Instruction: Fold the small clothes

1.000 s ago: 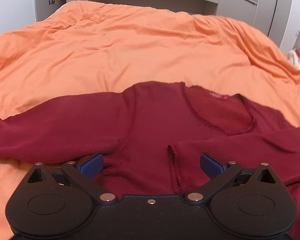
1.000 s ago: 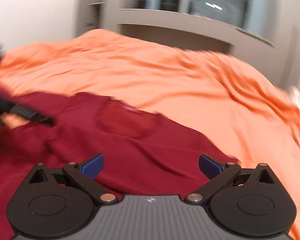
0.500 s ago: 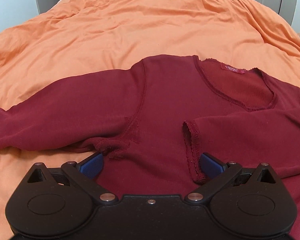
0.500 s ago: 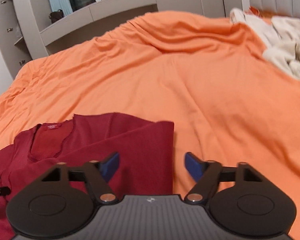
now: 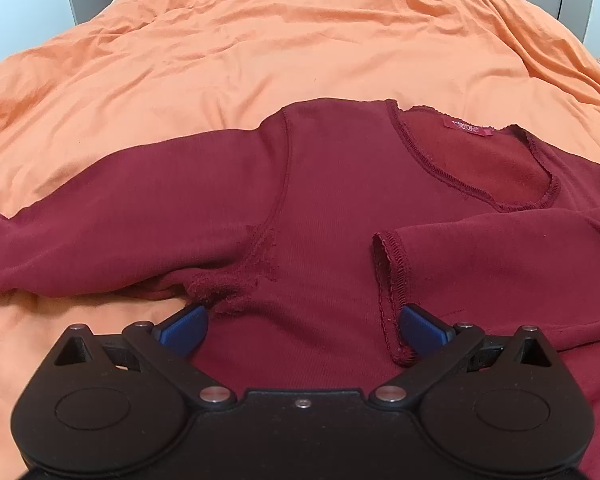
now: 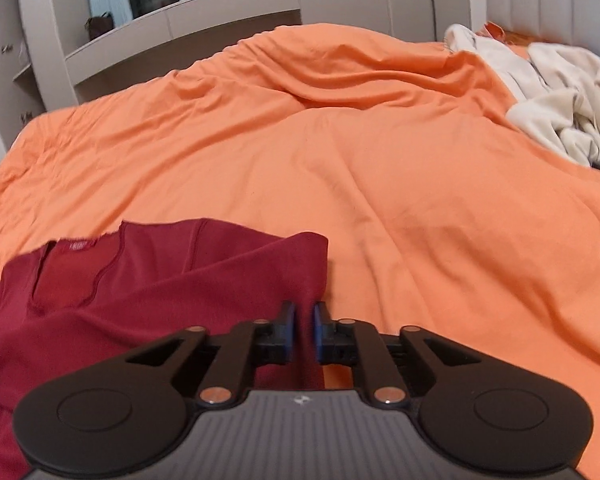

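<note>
A dark red long-sleeved shirt (image 5: 320, 200) lies front up on the orange bed cover (image 5: 260, 60). One sleeve (image 5: 120, 220) stretches out to the left. The other is folded across the chest, its cuff (image 5: 388, 272) close to my left gripper's right pad. My left gripper (image 5: 302, 328) hovers open over the shirt's body, nothing pinched. In the right wrist view my right gripper (image 6: 305, 328) sits at the shirt's (image 6: 160, 280) folded right edge. Its jaws are closing, with a narrow gap left and red cloth between the pads.
The orange cover (image 6: 420, 200) spreads wide and wrinkled beyond the shirt. A heap of cream clothes (image 6: 560, 100) lies at the far right of the bed. Grey cupboards and shelves (image 6: 180, 28) stand behind the bed.
My right gripper swung over to the shirt's right edge and its jaws went from wide apart to nearly together around the cloth. My left gripper tipped down a little toward the shirt.
</note>
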`<state>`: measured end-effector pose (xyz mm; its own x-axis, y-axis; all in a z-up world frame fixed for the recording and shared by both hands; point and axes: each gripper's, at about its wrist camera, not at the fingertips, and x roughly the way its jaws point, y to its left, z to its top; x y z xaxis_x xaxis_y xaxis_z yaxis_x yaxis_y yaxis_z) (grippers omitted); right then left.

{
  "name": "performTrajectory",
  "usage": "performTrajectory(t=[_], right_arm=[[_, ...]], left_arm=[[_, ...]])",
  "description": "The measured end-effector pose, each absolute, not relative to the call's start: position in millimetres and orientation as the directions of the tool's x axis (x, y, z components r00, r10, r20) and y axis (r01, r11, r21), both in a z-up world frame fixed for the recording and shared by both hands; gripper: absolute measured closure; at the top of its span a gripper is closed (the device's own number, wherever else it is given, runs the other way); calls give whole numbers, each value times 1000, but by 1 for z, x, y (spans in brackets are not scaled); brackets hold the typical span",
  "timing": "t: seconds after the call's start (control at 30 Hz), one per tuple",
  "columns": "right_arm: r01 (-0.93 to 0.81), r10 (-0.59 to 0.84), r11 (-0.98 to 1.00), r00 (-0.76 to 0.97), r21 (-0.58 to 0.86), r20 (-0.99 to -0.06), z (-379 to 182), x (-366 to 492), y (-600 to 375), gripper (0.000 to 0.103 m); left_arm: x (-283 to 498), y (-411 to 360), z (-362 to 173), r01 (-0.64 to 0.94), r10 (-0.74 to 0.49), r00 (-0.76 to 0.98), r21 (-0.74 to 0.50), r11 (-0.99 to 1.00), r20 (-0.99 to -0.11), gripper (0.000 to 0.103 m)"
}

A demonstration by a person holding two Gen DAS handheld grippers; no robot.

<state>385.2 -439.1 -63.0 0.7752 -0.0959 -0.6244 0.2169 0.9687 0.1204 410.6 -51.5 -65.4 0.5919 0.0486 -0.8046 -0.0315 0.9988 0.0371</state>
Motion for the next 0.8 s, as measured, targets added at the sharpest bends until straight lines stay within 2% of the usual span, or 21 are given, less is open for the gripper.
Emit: performTrajectory(t=[0.07,0.1,0.13,0.2,0.3,0.4,0.47,0.5,0.53,0.6,0.67,0.7,0.8], right_arm=[[185,-105,980,784,70,-612,-56,375,-431,59],[166,-105,985,789,47,-605,-52,370,-428,41],[147,-108,989,797,18,-595,-48,363,-423,32],[117,-118,992,803,-40,-584,-42,349,-413,29],[47,-122,989,805,-143,-581,-42,329,-395,17],[-28,-161,952,798,-304,-581,-54,314,-372,17],[-37,-227,908,795,-418,-563,-68,312,-359,25],[-30,-247,896,795,-443,-554,-73,313,-354,34],[-26,-248,897,796,-442,-551,-77,314,-353,42],[-10,-244,909,799,-418,-549,-81,320,-352,52],[11,-258,910,797,-414,-546,-88,326,-353,73],[18,-263,911,794,-411,-547,-90,327,-354,91],[41,-272,915,799,-402,-536,-89,322,-358,97]], left_arm=[[412,-52,-66,-33,48,590,34,999,-806,0],[412,-52,-67,-34,48,589,35,999,-807,0],[412,-52,-67,-34,49,589,37,999,-806,0],[412,-52,-68,-33,51,590,40,999,-806,0],[413,-52,-68,-33,51,590,39,999,-806,0],[412,-53,-69,-34,50,590,37,999,-806,0],[412,-53,-69,-35,51,590,38,999,-806,0],[412,-52,-69,-34,51,590,38,999,-806,0],[412,-52,-69,-34,51,590,38,999,-806,0],[412,-52,-69,-35,51,590,37,999,-806,0],[412,-52,-69,-35,51,590,38,999,-806,0],[412,-52,-69,-35,50,590,37,999,-806,0],[412,-53,-69,-35,50,590,37,999,-806,0]])
